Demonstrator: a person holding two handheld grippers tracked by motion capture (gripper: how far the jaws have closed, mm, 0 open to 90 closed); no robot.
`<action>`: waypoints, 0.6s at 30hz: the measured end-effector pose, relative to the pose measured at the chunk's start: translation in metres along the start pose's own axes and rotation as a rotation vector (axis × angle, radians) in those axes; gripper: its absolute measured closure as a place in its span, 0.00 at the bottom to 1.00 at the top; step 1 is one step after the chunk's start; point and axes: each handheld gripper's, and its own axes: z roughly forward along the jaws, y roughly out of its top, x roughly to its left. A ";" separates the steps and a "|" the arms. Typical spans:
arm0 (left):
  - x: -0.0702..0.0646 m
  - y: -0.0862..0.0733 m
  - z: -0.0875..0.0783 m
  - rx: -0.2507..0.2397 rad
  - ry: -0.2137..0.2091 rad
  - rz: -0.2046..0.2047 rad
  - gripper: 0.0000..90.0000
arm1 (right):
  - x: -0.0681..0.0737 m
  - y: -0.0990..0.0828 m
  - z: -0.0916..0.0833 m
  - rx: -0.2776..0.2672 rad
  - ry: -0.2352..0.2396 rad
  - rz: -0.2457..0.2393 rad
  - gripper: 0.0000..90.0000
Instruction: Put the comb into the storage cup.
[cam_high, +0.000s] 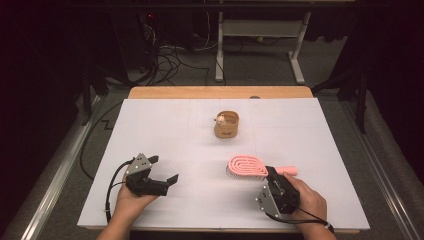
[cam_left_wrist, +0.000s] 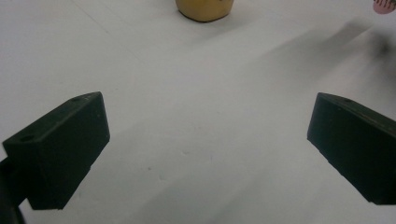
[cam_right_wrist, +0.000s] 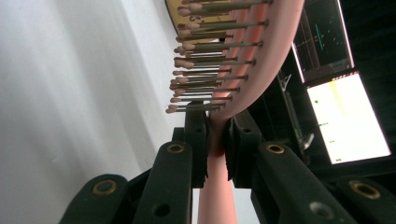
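A pink hairbrush (cam_high: 247, 166) lies just above the white table at the front right, bristles down, its handle pointing right. My right gripper (cam_high: 274, 175) is shut on the brush's neck; in the right gripper view the jaws clamp the pink hairbrush (cam_right_wrist: 252, 60) where handle meets head, with the bristles to the left. At the front left my left gripper (cam_high: 165, 170) stands open over bare table, its fingers (cam_left_wrist: 65, 149) wide apart with nothing between them. A small tan basket (cam_high: 226, 124) with a little object inside sits at the table's middle, also seen as the tan basket (cam_left_wrist: 204, 9) ahead of the left gripper.
The white table sheet (cam_high: 165, 130) covers a wooden top (cam_high: 220, 92). Beyond the far edge are cables and a desk frame (cam_high: 260, 35) on the floor. Lit monitors (cam_right_wrist: 345, 116) show in the right gripper view.
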 end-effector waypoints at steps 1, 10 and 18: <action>0.000 0.000 0.000 -0.004 -0.001 -0.004 0.00 | -0.002 -0.001 -0.001 -0.001 0.004 0.023 0.91; 0.001 -0.003 -0.001 -0.011 -0.003 -0.011 0.00 | -0.016 -0.005 -0.005 -0.030 0.049 0.179 0.91; 0.002 -0.003 -0.001 -0.007 -0.011 -0.015 0.00 | -0.022 -0.009 -0.004 -0.048 0.089 0.276 0.91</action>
